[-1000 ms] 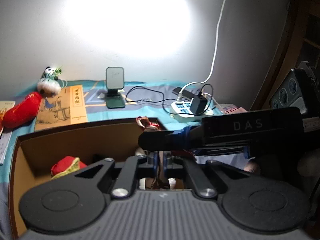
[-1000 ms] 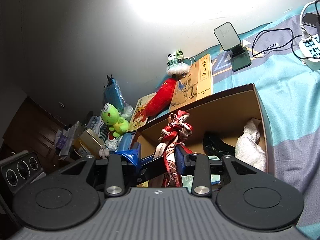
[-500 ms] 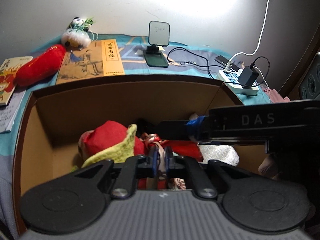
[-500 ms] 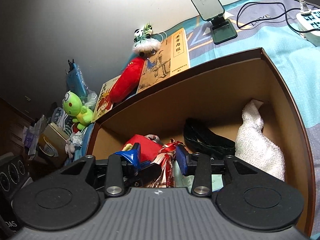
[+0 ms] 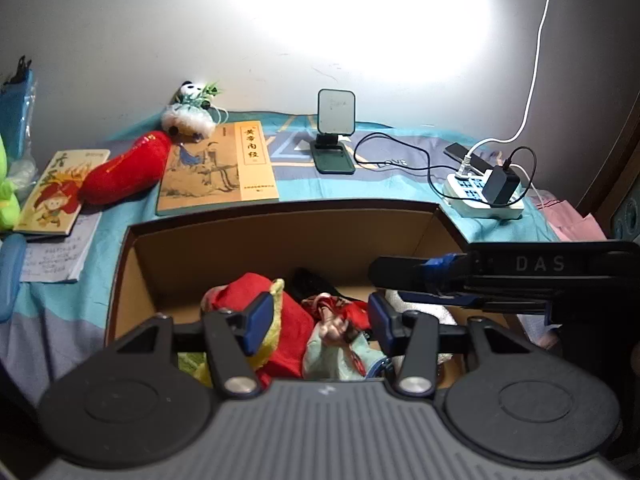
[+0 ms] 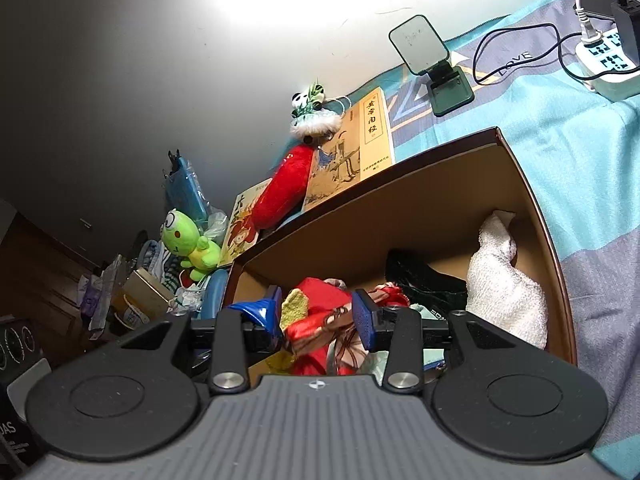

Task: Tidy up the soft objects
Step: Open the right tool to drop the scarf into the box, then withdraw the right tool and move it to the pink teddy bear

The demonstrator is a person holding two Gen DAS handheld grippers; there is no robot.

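A red patterned cloth doll point(image 5: 340, 320) lies in the open cardboard box point(image 5: 280, 210), beside a red-and-yellow plush point(image 5: 256, 292). My left gripper point(image 5: 318, 320) hangs over the doll with its jaws opening, and its pads stand clear of the cloth on both sides. My right gripper point(image 6: 317, 314) is low in the box point(image 6: 400, 172) and shut on the doll's red cloth point(image 6: 320, 332). In the left wrist view its black body marked DAS point(image 5: 540, 264) reaches in from the right. A white towel point(image 6: 504, 292) and a black item point(image 6: 424, 276) also lie in the box.
Behind the box on the blue cloth lie a red chili plush point(image 5: 124, 172), a panda plush point(image 5: 190, 114), a book point(image 5: 216, 168), a phone stand point(image 5: 334, 136) and a power strip point(image 5: 480, 196) with cables. A green frog plush point(image 6: 188, 244) sits among clutter at the left.
Both grippers have come down into the box with the doll. The left gripper, shut on it before, has opened and let it go. The right gripper keeps the same grip.
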